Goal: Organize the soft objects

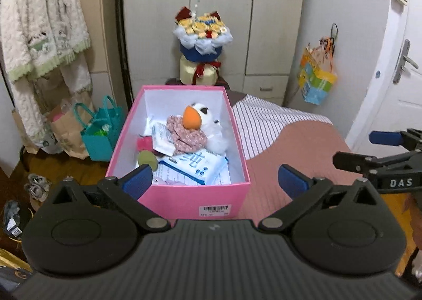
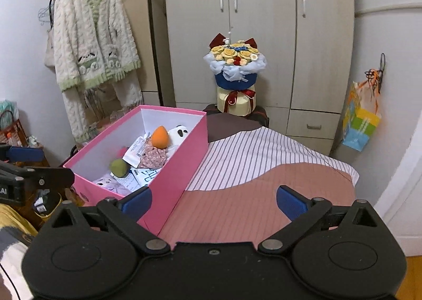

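Note:
A pink box point(image 1: 184, 201) point(image 2: 182, 157) stands on the bed's left side. Inside lie a white plush toy point(image 1: 211, 120) point(image 2: 179, 134), an orange sponge point(image 1: 192, 117) point(image 2: 159, 137), a floral cloth point(image 1: 186, 136) point(image 2: 154, 155), a green sponge point(image 1: 147, 159) point(image 2: 119, 167), a red piece point(image 1: 144, 143) and tissue packs point(image 1: 196, 164). My left gripper point(image 1: 215, 181) is open and empty, just before the box's near wall. My right gripper point(image 2: 213, 201) is open and empty over the bedspread, right of the box. It also shows at the right edge of the left wrist view point(image 1: 379, 152).
The bedspread point(image 1: 290, 147) point(image 2: 263, 181) is pink with a striped part. A bouquet point(image 1: 201, 44) point(image 2: 236, 76) stands behind the bed before a wardrobe point(image 2: 258, 23). A cardigan point(image 2: 92, 41) hangs at left. Bags point(image 1: 100, 131) sit on the floor left of the bed.

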A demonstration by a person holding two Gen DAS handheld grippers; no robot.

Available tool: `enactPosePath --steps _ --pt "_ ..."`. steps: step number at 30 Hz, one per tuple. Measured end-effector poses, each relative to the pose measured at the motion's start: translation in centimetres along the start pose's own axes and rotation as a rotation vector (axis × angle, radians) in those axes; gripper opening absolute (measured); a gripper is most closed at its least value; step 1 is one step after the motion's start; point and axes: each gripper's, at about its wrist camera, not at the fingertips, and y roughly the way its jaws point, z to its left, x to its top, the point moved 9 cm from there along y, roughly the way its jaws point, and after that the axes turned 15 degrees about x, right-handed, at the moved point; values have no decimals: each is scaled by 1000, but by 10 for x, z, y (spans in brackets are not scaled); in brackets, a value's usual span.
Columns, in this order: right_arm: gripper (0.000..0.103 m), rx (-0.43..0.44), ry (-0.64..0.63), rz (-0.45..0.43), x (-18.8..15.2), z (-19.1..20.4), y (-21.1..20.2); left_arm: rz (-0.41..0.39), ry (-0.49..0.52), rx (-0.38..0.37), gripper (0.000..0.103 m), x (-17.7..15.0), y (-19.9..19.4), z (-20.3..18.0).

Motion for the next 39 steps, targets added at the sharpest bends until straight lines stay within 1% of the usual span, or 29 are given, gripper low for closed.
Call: enactPosePath --steps 3,8,11,13,18,21,24,28,36,39 --pt "102 -15 -23 -21 -4 3 -7 -10 5 0 103 -3 -4 -1" --pt "102 -82 -42 -54 -9 6 -21 3 5 -11 103 -12 -1 -4" --pt "102 -72 -52 -80 -8 12 -27 -15 1 1 103 -16 0 -6" --pt "102 -74 -55 -77 -9 15 -27 -23 9 -4 103 -19 0 -8" --pt "102 -117 -67 -53 -14 18 -26 -21 16 6 103 -25 6 -12" --pt "102 -148 -80 -51 -18 20 -28 -44 33 16 103 -26 7 -14" --pt "102 -159 -78 -49 -21 22 -29 -70 41 33 103 -27 7 -15" --pt "102 -170 -61 -51 -25 20 -31 -83 42 35 103 -30 7 -17" --pt "102 -193 8 -63 -38 6 -36 -110 48 78 103 -36 7 -21" --pt "102 -221 15 -66 -42 1 -37 -116 41 95 103 -39 8 -23"
